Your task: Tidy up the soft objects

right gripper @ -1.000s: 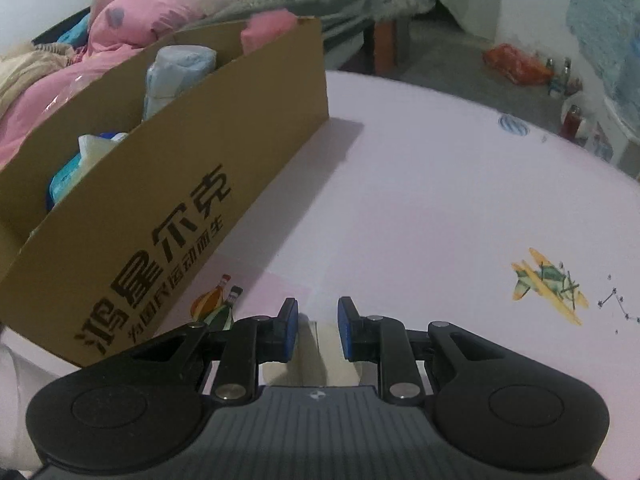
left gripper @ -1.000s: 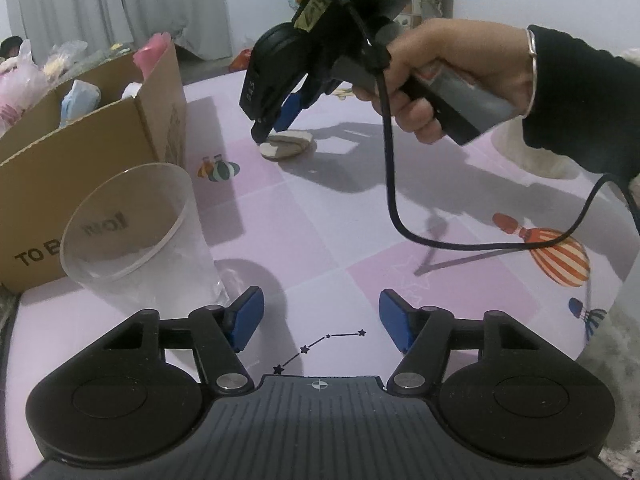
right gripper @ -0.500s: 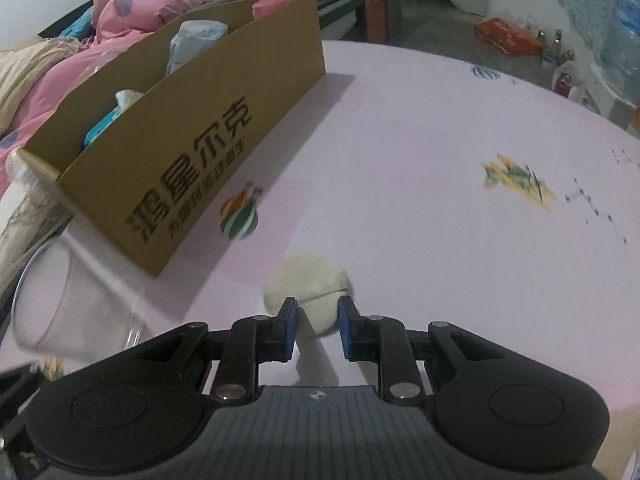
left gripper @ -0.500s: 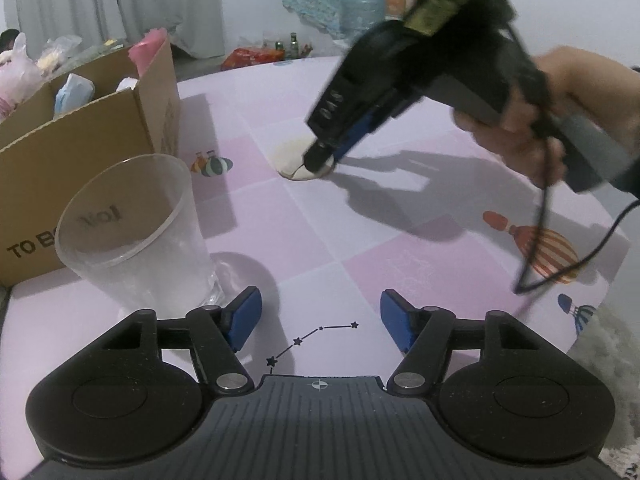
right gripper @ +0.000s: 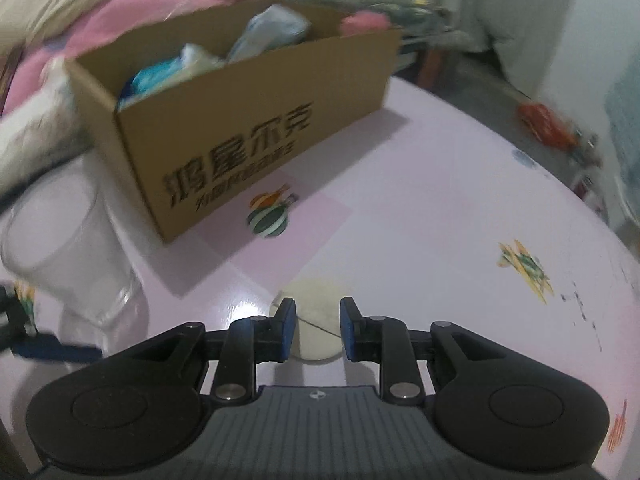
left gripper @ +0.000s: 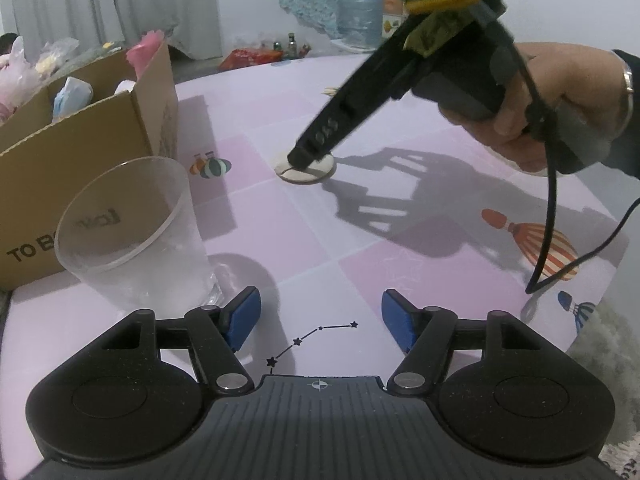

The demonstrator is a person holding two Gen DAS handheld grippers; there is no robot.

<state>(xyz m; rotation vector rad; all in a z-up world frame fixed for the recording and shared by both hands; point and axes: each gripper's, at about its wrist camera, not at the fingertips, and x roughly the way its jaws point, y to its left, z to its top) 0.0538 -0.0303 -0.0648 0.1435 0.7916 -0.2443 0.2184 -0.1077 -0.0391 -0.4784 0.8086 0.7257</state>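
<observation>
1. Opening over the table (right gripper: 440, 208), the right gripper (right gripper: 316, 330) straddles a cream puff (right gripper: 316, 320) without pinching it
2. Left gripper (left gripper: 320, 320) gapes empty; glass (left gripper: 132, 240) at its 10 o'clock, box (right gripper: 256, 128) beyond

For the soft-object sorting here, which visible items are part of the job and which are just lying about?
Part of the job:
- cream round pad, between the opening right tool
- cardboard box holding soft packets
- left tool, open and empty

Lying about:
- clear glass
- water bottle
- bedding behind the box
</observation>
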